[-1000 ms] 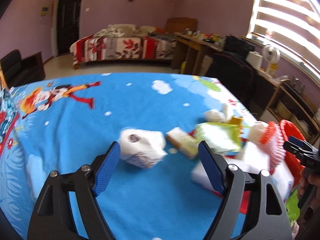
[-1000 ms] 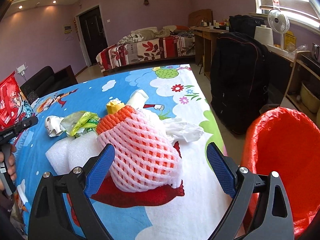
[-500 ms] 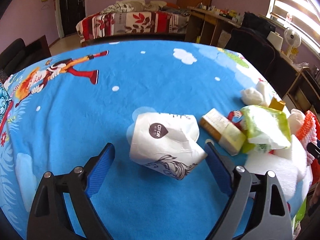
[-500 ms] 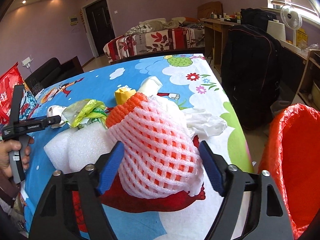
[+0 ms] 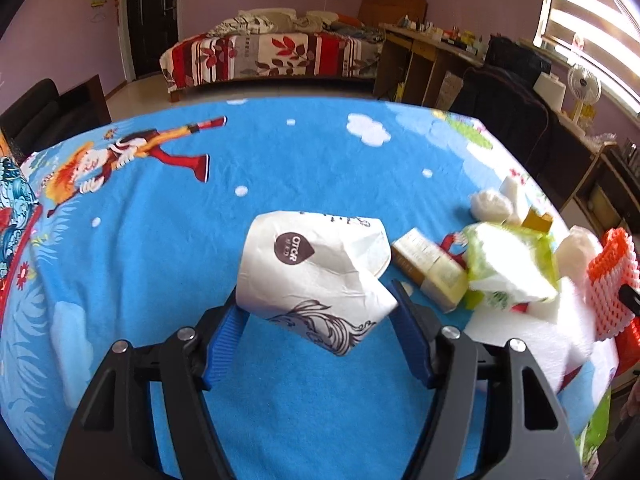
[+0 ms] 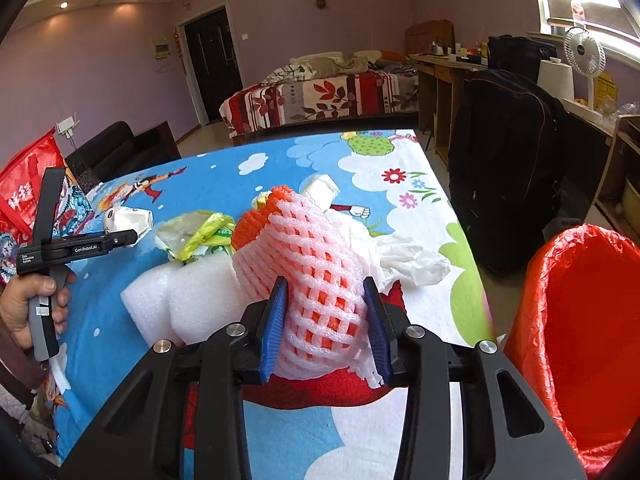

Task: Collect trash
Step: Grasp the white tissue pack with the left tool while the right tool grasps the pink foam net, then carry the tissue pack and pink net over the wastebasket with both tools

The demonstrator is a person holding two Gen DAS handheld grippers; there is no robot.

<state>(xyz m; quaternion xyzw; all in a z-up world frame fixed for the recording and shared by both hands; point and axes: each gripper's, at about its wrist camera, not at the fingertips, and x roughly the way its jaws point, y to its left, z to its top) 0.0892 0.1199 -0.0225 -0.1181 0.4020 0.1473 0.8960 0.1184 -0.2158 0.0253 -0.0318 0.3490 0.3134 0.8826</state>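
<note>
A crumpled white paper cup (image 5: 316, 268) with a brown logo lies on the blue cartoon tablecloth (image 5: 160, 240). My left gripper (image 5: 316, 320) is shut on it; it shows small in the right wrist view (image 6: 128, 218). My right gripper (image 6: 324, 320) is shut on a pink and orange foam fruit net (image 6: 308, 264), which also shows at the edge of the left wrist view (image 5: 608, 280). A red trash bag (image 6: 588, 340) stands open off the table's right edge.
Between the two grippers lie a tan box (image 5: 430, 268), a green-yellow wrapper (image 5: 508, 268), white foam sheets (image 6: 192, 296), a white plastic scrap (image 6: 416, 260) and tissue balls (image 5: 490, 204). A black suitcase (image 6: 504, 160) stands right of the table.
Both grippers have closed: the left one on the paper cup, the right one on the foam net. Both have moved forward onto their objects.
</note>
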